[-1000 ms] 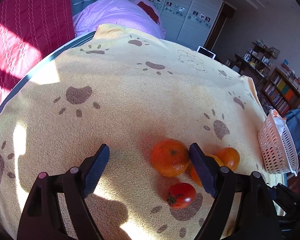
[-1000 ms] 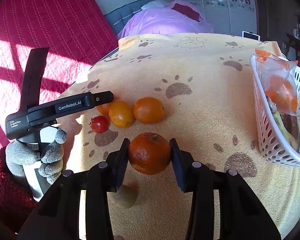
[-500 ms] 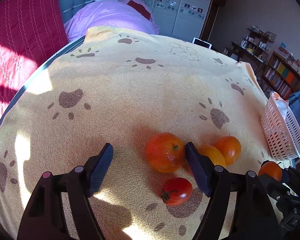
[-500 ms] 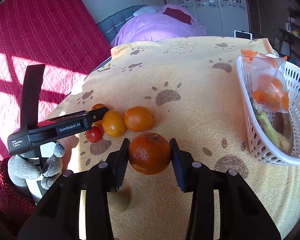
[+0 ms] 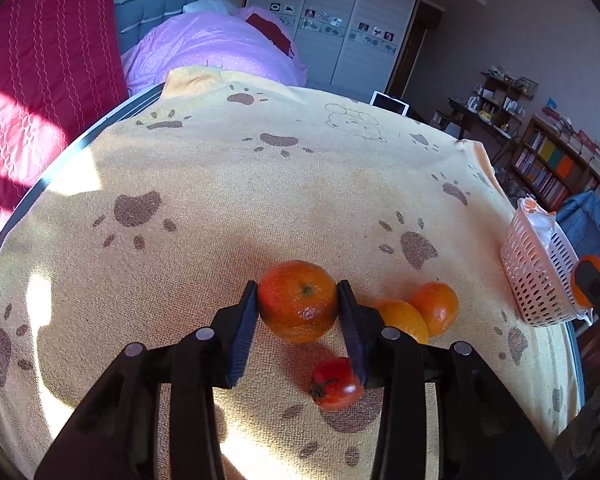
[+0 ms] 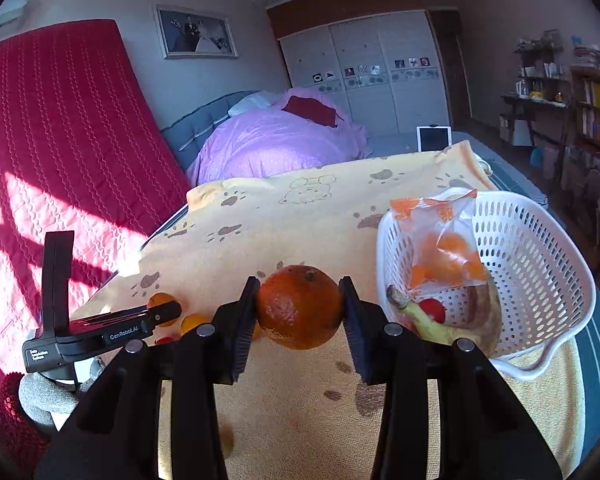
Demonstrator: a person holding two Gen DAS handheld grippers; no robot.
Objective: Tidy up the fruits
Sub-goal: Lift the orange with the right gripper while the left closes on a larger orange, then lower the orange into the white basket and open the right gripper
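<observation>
Left gripper (image 5: pixel 298 312): jaws have just been closing, and now both pads press the sides of a big orange (image 5: pixel 298 300) that sits on the cloth (image 5: pixel 220 200). A second ago it stood wide, with that fruit loose between the fingers.
Tomato (image 5: pixel 336 384): just nearer than the big orange, tucked against the left gripper's right finger, untouched.
Two small oranges (image 5: pixel 420 310): beside the big orange on its right, touching each other, left on the cloth.
Right gripper (image 6: pixel 300 308): clamped narrow on a dark orange (image 6: pixel 298 306), no change in grip. What has changed is the view: it has swung up and toward the basket (image 6: pixel 548 280), which now sits just right of the held fruit.
Basket: white, holding a banana (image 6: pixel 432 324), a red fruit and a bag (image 6: pixel 440 248) of orange pieces; it stands well right of the big orange.
Meaning: one fruit looks about to drop in, and the next is already gripped, so the left lift can follow at once.
Bed (image 6: pixel 276 136): far behind the basket, purple cover.
</observation>
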